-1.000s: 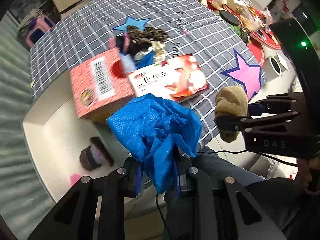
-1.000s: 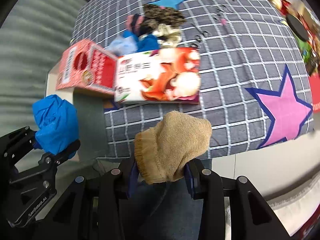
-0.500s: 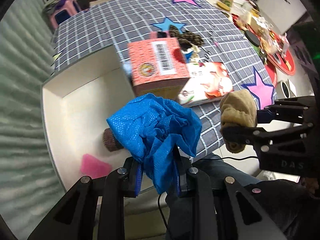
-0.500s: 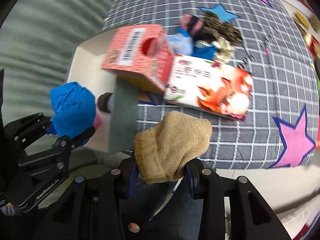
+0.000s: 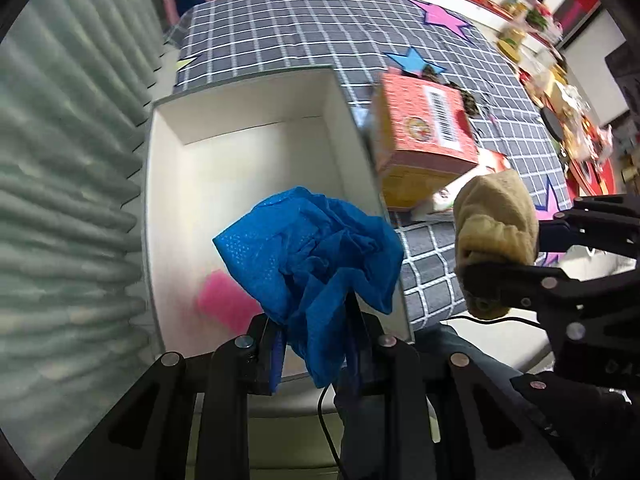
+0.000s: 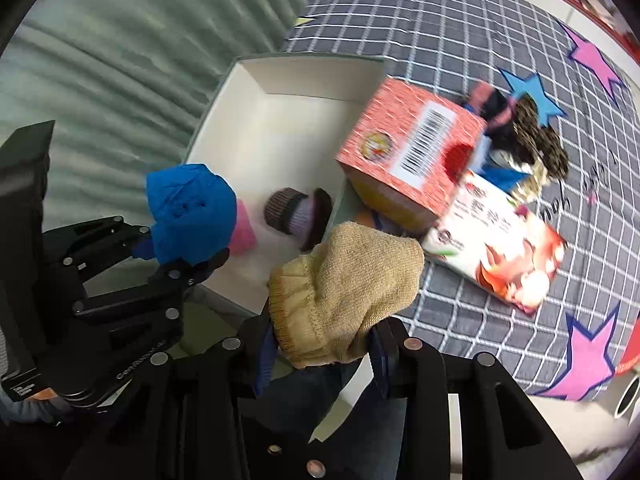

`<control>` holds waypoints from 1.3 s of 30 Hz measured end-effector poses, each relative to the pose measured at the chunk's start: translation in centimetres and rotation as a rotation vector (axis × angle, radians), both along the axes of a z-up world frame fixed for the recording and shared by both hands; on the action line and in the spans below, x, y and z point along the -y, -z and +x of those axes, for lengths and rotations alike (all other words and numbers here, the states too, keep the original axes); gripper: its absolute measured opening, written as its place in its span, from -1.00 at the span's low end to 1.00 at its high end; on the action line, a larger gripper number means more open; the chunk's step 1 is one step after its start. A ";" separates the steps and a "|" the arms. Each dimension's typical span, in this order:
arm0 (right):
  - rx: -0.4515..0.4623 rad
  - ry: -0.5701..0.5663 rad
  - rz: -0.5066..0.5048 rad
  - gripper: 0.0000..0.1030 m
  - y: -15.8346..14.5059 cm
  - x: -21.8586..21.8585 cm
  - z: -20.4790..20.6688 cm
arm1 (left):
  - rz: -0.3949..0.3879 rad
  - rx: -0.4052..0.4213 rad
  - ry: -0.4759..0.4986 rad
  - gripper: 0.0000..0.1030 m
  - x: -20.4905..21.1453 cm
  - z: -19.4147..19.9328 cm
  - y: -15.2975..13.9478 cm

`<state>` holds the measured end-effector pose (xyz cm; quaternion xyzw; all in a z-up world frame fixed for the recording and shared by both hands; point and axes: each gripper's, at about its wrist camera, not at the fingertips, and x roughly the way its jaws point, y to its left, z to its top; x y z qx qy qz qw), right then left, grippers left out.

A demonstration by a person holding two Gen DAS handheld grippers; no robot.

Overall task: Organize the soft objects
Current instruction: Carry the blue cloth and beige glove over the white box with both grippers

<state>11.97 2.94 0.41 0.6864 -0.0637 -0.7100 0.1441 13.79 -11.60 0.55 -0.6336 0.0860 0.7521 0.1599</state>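
My left gripper (image 5: 316,344) is shut on a crumpled blue cloth (image 5: 312,256), hanging over the open white box (image 5: 256,76); the same blue cloth (image 6: 190,212) shows at the left of the right wrist view. A rolled tan sock (image 6: 344,288) is clamped in my right gripper (image 6: 320,352), beside the box's near corner, and the tan sock (image 5: 496,236) shows again at the right of the left wrist view. Inside the box lie a pink soft piece (image 5: 224,304) and a rolled brown and purple sock (image 6: 298,216).
A red tissue box (image 6: 412,152) leans at the white box's right wall. A flat red and white packet (image 6: 496,244) lies beside it on the checked cloth (image 6: 400,32). More soft items (image 6: 520,136) are heaped behind. A green curtain (image 5: 60,160) runs along the left.
Both grippers have swung left with their loads and rolled. The white box now fills the middle of both views, and the blue cloth hangs over it instead of over the table edge.
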 end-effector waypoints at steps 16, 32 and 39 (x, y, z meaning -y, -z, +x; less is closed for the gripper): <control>-0.039 -0.074 -0.023 -0.21 -0.7 2.6 -2.4 | -0.001 -0.006 -0.099 -0.48 2.6 -1.2 0.0; -0.077 -0.019 -0.054 -0.21 -1.5 2.0 -3.8 | -0.016 -0.023 -0.170 -0.48 3.5 -2.5 -0.3; -0.064 0.017 -0.056 -0.21 -1.1 2.2 -5.2 | -0.033 -0.024 -0.226 -0.48 4.3 -4.2 0.1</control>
